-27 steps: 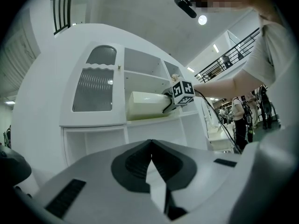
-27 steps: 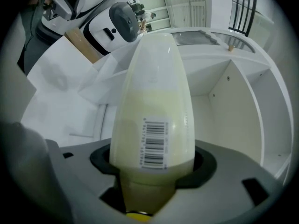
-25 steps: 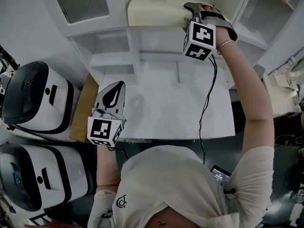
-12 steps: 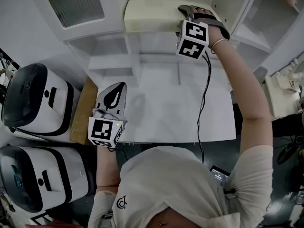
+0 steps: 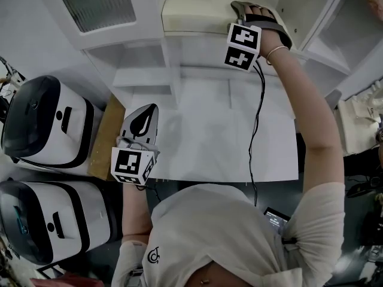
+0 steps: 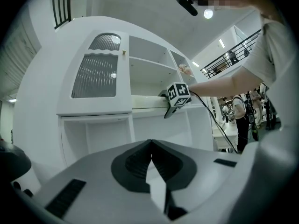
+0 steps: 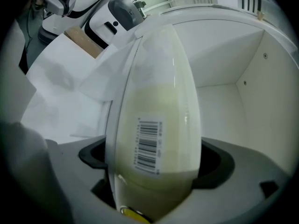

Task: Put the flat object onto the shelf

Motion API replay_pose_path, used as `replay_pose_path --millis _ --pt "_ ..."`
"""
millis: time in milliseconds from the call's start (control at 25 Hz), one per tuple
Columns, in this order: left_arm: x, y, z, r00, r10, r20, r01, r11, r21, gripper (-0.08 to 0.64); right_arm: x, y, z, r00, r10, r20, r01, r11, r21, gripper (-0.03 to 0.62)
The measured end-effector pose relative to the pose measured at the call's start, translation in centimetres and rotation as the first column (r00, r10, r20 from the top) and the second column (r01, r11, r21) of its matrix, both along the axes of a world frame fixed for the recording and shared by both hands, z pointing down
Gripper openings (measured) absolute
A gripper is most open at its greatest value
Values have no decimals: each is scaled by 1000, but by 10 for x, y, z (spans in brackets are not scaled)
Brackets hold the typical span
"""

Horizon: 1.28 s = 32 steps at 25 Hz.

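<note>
Cream-coloured flat pack with a barcode label [image 5: 197, 11] lies on the upper shelf [image 5: 191, 40] of a white unit. At left, the left gripper [image 5: 146, 112] hangs over the white worktop [image 5: 209, 136], jaws closed together, empty. At right, the right gripper [image 5: 240, 12] has just been opening its jaws, now wide around the pack's end.

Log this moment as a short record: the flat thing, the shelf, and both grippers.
item: flat cream object with a barcode label
place: lying on the shelf
right gripper: jaws have just been opening, object between them
left gripper: shut, empty, away from the shelf
</note>
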<state>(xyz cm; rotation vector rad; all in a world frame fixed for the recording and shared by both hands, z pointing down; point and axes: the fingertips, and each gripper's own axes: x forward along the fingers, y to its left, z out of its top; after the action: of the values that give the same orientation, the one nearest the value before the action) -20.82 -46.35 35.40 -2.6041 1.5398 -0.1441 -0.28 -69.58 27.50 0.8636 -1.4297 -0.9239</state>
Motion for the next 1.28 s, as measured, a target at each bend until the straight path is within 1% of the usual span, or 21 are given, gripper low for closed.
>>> replay_pose_path --millis 120,360,600,800,840,880,920,960,1000,1040,1080,1120,1200,1280 --pt "-1 -1 2 1000 -1 -6 1 1000 -9 12 0 -2 -2 1000 -1 -20 2 1000 31 528" --pt "-1 6 3 1000 12 -2 -12 1000 -14 12 1 0 -7 1000 -11 -14 12 996 87 549" --pt "-7 16 -8 1000 19 -10 -19 1000 9 12 6 19 -26 997 7 79 -18 990 139 552" --pt "-10 26 -11 999 30 -21 -30 999 21 13 5 47 -35 989 16 144 -37 989 145 548" --pt "-9 28 -10 999 37 -21 -37 999 20 12 5 54 -36 986 25 164 -49 988 147 526" --pt "-9 30 -10 999 44 -22 -44 999 19 13 6 62 -38 979 34 203 -65 987 149 481" --pt "-9 33 -9 998 51 -22 -50 999 18 13 6 71 -42 964 38 262 -80 986 149 401" --pt "-8 35 -9 998 58 -23 -57 998 18 12 6 81 -45 943 37 331 -90 985 147 348" --pt "-8 37 -9 998 64 -23 -64 998 17 12 6 92 -49 916 31 399 -96 985 144 317" --pt "-8 39 -9 997 71 -24 -70 997 17 12 6 103 -52 887 21 461 -99 984 145 271" --pt "-7 41 -9 997 77 -24 -77 997 18 12 7 114 -55 854 7 520 -102 983 154 208" --pt "-6 43 -10 996 84 -23 -83 996 19 12 7 125 -58 816 -12 577 -107 979 172 154" --pt "-2 46 -11 995 98 -17 -98 995 25 12 7 149 -64 723 -61 688 -119 970 211 9" --pt "2 50 -12 993 114 -7 -114 993 30 12 6 172 -59 629 -89 773 -117 971 207 9"
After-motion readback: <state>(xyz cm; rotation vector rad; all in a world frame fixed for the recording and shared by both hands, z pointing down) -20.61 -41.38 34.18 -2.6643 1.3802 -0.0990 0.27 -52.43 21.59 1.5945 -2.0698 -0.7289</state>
